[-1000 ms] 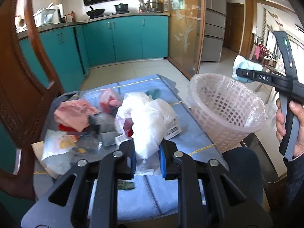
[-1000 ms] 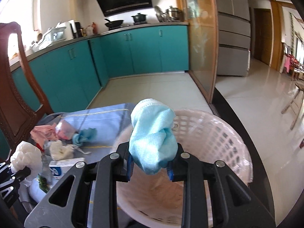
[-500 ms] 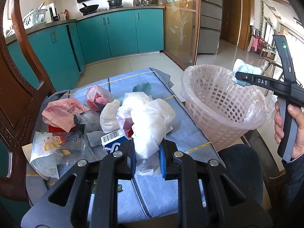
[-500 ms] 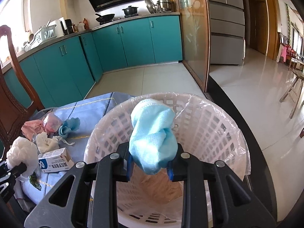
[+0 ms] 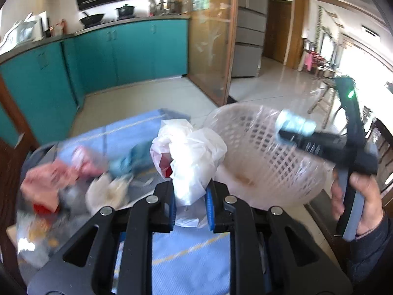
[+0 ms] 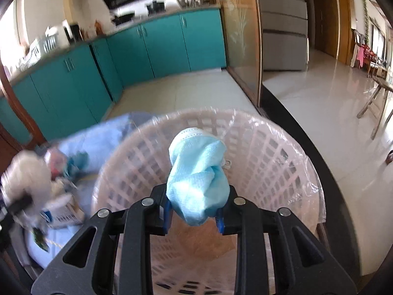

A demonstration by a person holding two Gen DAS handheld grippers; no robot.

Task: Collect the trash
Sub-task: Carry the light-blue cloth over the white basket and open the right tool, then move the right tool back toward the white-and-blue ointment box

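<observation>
Crumpled white plastic bag (image 5: 194,157), with a red item showing through its folds, held off the blue cloth just left of the basket. Bunched light-blue face mask (image 6: 197,179), white pleated edge uppermost, suspended over the open mouth of the white lattice basket (image 6: 275,152), which is lined with clear film. Remaining scraps, pink, teal and white (image 5: 73,172), lie blurred on the blue cloth.
</observation>
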